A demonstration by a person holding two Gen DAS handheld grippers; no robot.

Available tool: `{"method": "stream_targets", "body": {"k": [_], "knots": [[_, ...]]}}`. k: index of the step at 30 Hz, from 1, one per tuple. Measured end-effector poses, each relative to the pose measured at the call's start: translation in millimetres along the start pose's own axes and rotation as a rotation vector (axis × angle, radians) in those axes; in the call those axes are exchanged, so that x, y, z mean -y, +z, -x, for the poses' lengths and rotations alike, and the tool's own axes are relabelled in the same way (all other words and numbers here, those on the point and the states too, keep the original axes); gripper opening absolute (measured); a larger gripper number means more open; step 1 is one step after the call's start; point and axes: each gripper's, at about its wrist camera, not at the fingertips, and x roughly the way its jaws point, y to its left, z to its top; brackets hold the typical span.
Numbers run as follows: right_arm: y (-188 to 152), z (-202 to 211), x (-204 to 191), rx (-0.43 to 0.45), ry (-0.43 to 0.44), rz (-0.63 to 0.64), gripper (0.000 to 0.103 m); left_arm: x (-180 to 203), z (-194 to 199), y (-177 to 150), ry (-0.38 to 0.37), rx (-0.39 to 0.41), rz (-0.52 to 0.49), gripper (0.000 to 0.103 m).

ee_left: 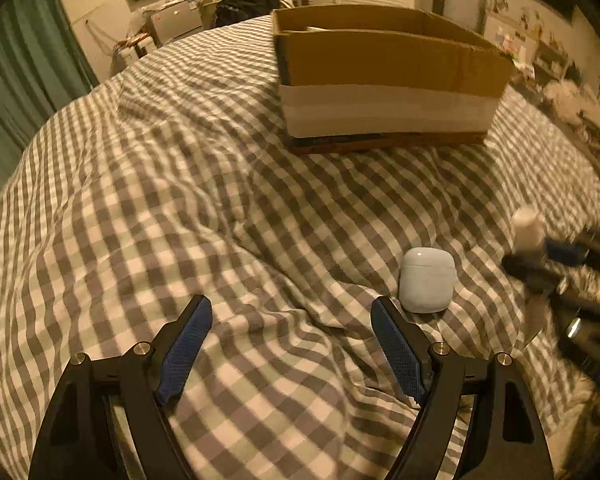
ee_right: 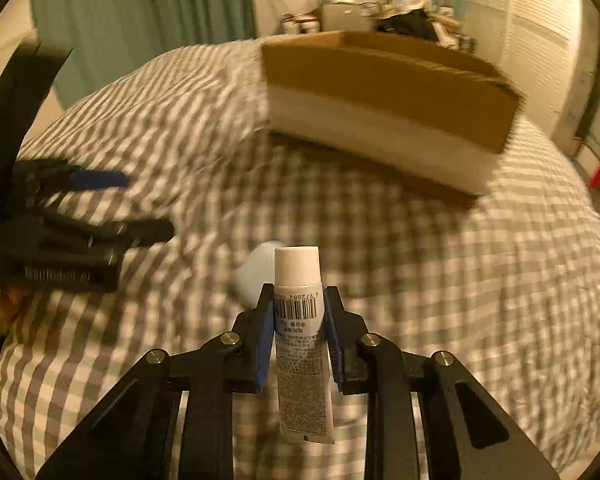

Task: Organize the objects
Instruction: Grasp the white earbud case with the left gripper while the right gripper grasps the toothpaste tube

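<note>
My right gripper (ee_right: 298,296) is shut on a white tube (ee_right: 300,320) with a barcode, cap pointing forward, held above the bed. It shows blurred at the right of the left wrist view (ee_left: 540,256), tube cap (ee_left: 527,226) up. A pale blue earbud case (ee_left: 426,280) lies on the checked bedspread just beyond the right finger of my open, empty left gripper (ee_left: 290,312). In the right wrist view the case (ee_right: 256,276) is partly hidden behind the tube. A cardboard box (ee_left: 388,76) stands open further back; it also shows in the right wrist view (ee_right: 384,108).
The grey-and-white checked bedspread (ee_left: 180,200) is wrinkled. Green curtains (ee_left: 24,80) hang at the left. Cluttered shelves and furniture (ee_left: 540,48) lie beyond the bed. My left gripper appears at the left of the right wrist view (ee_right: 100,204).
</note>
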Motion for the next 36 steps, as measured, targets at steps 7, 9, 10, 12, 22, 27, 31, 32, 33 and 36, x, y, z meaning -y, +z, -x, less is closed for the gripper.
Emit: {"method": "stream_targets", "body": {"k": [7, 9, 10, 12, 22, 27, 31, 32, 33, 36], "knots": [[-0.1, 0.5, 52.0, -0.028, -0.076, -0.174, 0.023, 40.6, -5.6, 17.5, -0.035, -0.001, -0.097, 0.084], [-4.2, 0.2, 63.9, -0.025, -0.081, -0.21, 0.023, 56.7, -13.7, 23.0, -0.057, -0.016, -0.132, 0.084], [-6.0, 0.6, 68.4, -0.027, -0.091, -0.222, 0.023, 63.5, -18.9, 24.7, -0.053, -0.03, -0.15, 0.084], [-10.1, 0.6, 76.0, -0.03, -0.098, -0.242, 0.023, 78.4, -33.0, 26.8, -0.034, -0.072, -0.196, 0.084], [-16.1, -10.8, 79.1, -0.051, -0.087, -0.26, 0.023, 93.8, -71.0, 32.4, -0.08, -0.184, -0.242, 0.064], [-20.2, -13.9, 77.1, -0.06, -0.08, -0.26, 0.023, 83.2, -67.1, 34.7, -0.093, -0.168, -0.196, 0.052], [-18.5, -7.4, 72.8, -0.047, -0.081, -0.253, 0.023, 73.6, -61.3, 36.7, -0.105, -0.156, -0.161, 0.052], [-17.8, -5.5, 72.0, -0.043, -0.082, -0.253, 0.023, 70.0, -58.6, 36.1, -0.108, -0.152, -0.15, 0.052], [-17.3, -4.5, 71.9, -0.04, -0.083, -0.252, 0.023, 65.2, -54.7, 36.4, -0.111, -0.143, -0.134, 0.052], [-15.9, 1.3, 68.4, -0.031, -0.087, -0.248, 0.023, 57.0, -42.1, 38.6, -0.117, -0.112, -0.093, 0.052]]}}
